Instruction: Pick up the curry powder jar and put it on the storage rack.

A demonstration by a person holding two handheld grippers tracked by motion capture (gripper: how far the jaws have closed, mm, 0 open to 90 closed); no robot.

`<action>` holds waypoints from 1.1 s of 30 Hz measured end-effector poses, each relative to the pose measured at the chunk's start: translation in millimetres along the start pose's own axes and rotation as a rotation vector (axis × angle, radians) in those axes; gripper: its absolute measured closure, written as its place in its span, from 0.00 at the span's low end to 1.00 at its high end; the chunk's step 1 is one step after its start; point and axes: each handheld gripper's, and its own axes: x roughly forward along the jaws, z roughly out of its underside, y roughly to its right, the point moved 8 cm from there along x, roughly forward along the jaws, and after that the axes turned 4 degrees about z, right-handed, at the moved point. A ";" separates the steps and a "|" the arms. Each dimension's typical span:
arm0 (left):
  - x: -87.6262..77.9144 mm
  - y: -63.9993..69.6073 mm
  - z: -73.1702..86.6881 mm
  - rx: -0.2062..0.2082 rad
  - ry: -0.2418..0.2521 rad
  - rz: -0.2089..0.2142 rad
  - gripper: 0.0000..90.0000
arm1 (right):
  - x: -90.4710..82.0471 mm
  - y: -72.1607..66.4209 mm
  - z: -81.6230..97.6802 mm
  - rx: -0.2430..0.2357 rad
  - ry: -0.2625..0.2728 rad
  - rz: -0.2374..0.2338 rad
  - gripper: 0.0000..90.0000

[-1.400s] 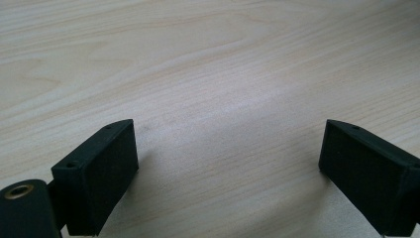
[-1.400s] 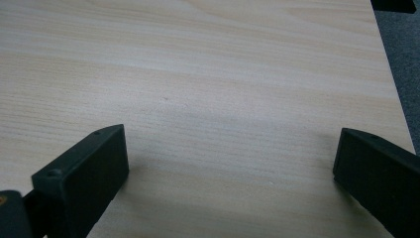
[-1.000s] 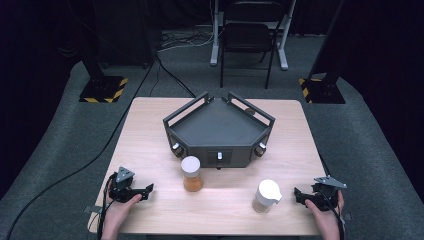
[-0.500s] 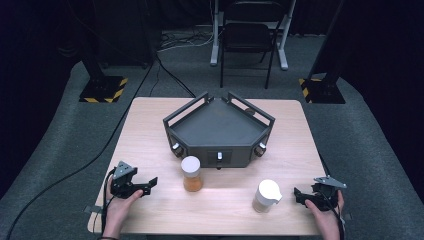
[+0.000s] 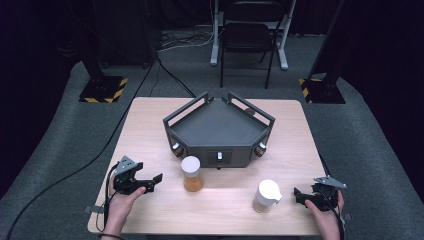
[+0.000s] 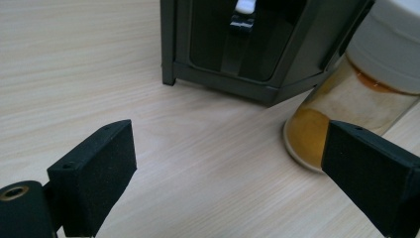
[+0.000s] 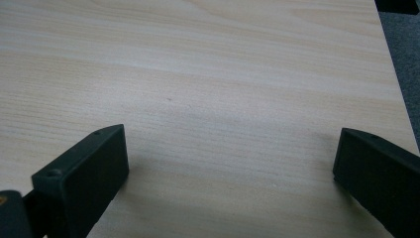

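Wooden table (image 5: 150,130), pale grain, carrying all items. Left tongs (image 5: 150,182): held low in the person's left hand (image 5: 122,202), jaws spread wide, nothing between them, aimed toward the amber jar. Amber jar (image 5: 191,173), white lid, upright, just ahead of the left tongs and apart from them; in the left gripper view (image 6: 341,99) it stands beside the far jaw. Right tongs (image 5: 299,196): held in the right hand (image 5: 325,212), jaws likewise wide apart over bare wood. White jar (image 5: 266,196), upright, just beside the right tongs' tips, not touching. Dark tray (image 5: 220,131) with rails, beyond both jars.
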 end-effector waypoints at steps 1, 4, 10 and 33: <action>0.5 2.1 -1.2 0.014 0.002 -0.003 0.08 | 0.0 0.0 0.0 0.000 0.000 -0.001 0.00; 3.2 6.3 -4.4 0.034 0.011 0.020 0.08 | 0.0 0.0 0.0 -0.001 0.000 -0.001 0.00; 6.6 13.2 -12.6 0.045 0.036 0.073 0.08 | 0.0 0.1 0.0 -0.002 0.001 -0.002 0.00; 30.9 37.2 -31.7 0.121 0.057 0.158 0.07 | 0.0 0.0 0.0 -0.003 0.000 -0.005 0.00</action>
